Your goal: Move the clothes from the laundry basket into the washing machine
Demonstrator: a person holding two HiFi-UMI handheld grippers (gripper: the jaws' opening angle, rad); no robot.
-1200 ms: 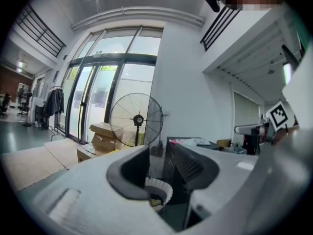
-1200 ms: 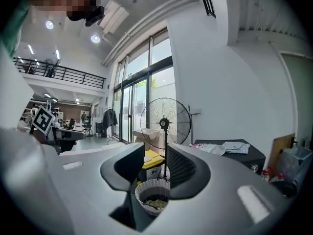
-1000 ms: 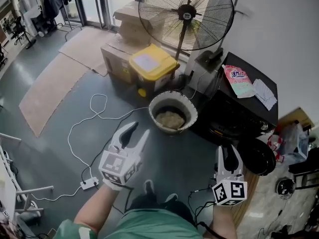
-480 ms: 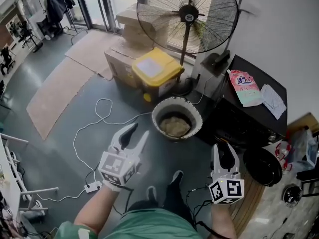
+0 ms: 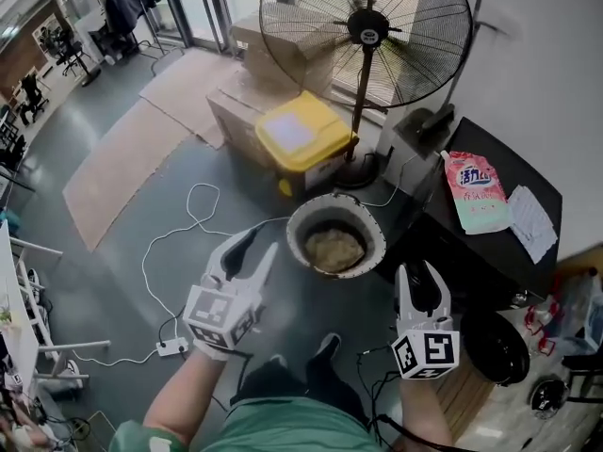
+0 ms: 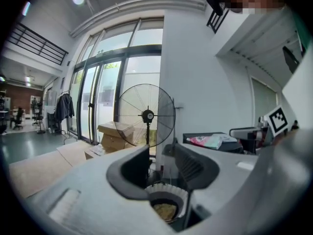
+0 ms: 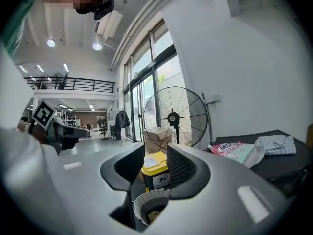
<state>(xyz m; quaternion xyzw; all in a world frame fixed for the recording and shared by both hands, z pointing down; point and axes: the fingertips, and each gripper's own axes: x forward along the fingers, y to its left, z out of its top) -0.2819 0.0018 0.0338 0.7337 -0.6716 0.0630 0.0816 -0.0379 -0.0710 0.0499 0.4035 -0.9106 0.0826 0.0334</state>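
The laundry basket [image 5: 294, 243], a round white tub, stands on the grey floor with a heap of beige clothes [image 5: 334, 249] lying in its bottom. In the head view the left gripper [image 5: 257, 247] hovers just left of the basket, apart from it. Its jaws are released and spread, with nothing between them. In the left gripper view the basket's frilled rim and the clothes show below and beyond the gap. The right gripper [image 5: 420, 276] hangs to the right of the basket and a little nearer the person. Its jaws are also released but stand closer together, and they are empty too. Through their gap in the right gripper view a yellow-lidded bin [image 7: 155, 163] shows, with the basket below it. That bin stands just behind the basket, beside a large standing fan [image 5: 367, 26], with cardboard boxes [image 5: 273, 40] farther back. The black washing machine [image 5: 528, 172] stands close beside the basket on its right. On its top surface lie a pink detergent pouch [image 5: 476, 191] and a pale folded sheet [image 5: 532, 222]. A white cable [image 5: 188, 205] loops over the floor left of the basket.
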